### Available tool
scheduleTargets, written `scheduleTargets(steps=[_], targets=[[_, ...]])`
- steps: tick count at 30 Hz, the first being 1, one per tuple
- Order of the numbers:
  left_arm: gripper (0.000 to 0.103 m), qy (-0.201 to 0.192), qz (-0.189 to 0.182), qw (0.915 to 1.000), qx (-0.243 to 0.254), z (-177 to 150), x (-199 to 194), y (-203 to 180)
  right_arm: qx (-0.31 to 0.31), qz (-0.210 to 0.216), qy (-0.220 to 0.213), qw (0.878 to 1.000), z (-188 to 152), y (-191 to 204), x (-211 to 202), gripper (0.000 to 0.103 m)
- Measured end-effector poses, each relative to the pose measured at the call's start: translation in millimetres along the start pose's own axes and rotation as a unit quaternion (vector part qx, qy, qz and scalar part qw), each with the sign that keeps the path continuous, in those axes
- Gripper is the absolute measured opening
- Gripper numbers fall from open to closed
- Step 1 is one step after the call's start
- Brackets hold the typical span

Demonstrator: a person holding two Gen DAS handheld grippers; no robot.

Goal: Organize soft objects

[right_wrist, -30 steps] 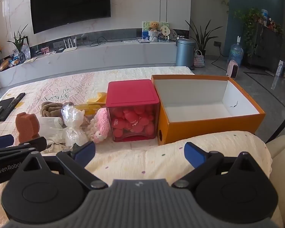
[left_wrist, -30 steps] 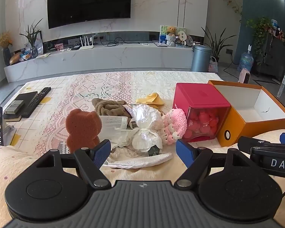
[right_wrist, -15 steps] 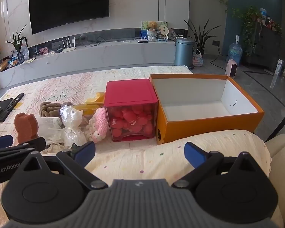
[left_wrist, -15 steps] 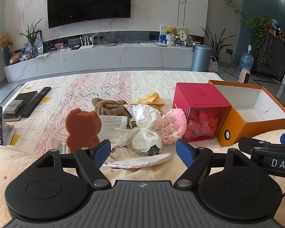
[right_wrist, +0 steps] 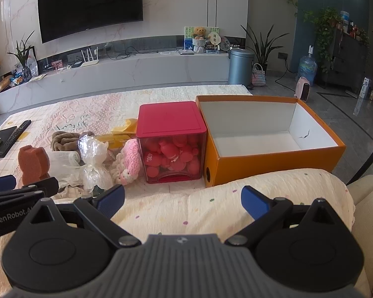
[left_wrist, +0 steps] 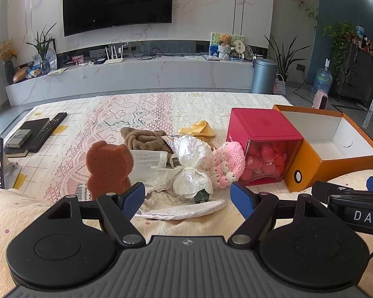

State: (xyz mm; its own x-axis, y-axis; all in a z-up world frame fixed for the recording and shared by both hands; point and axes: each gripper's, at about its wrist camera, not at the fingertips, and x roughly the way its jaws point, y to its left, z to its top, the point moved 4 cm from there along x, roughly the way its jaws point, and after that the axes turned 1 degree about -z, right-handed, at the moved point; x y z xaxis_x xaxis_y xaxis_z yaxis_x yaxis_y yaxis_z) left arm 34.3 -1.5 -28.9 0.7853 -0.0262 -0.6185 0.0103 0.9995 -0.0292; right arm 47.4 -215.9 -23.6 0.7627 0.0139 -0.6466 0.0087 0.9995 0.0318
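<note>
1. While your left gripper (left_wrist: 187,200) and right gripper (right_wrist: 182,202) hang with fingers spread and empty, the soft objects (left_wrist: 184,159) lie heaped on the table (left_wrist: 146,114).
2. Beside them stands the red cube (right_wrist: 171,144), touching the empty orange box (right_wrist: 273,159).

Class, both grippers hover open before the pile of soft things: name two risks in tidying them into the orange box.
1. The bear-shaped brown sponge stands upright beside crinkly plastic bags; grabbing a bag may topple it.
2. The pink crocheted toy leans on the red-lidded clear cube, which sits between the pile and the orange box.
</note>
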Motion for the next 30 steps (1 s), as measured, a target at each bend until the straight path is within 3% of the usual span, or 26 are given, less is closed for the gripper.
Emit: scheduleTargets(steps=[30], targets=[[0.092,0.001,-0.001,1.0000,-0.005,-0.3,-2.3,2.3,-0.001,-0.001,0.007,1.000,-4.4,3.4,4.6,0.098]])
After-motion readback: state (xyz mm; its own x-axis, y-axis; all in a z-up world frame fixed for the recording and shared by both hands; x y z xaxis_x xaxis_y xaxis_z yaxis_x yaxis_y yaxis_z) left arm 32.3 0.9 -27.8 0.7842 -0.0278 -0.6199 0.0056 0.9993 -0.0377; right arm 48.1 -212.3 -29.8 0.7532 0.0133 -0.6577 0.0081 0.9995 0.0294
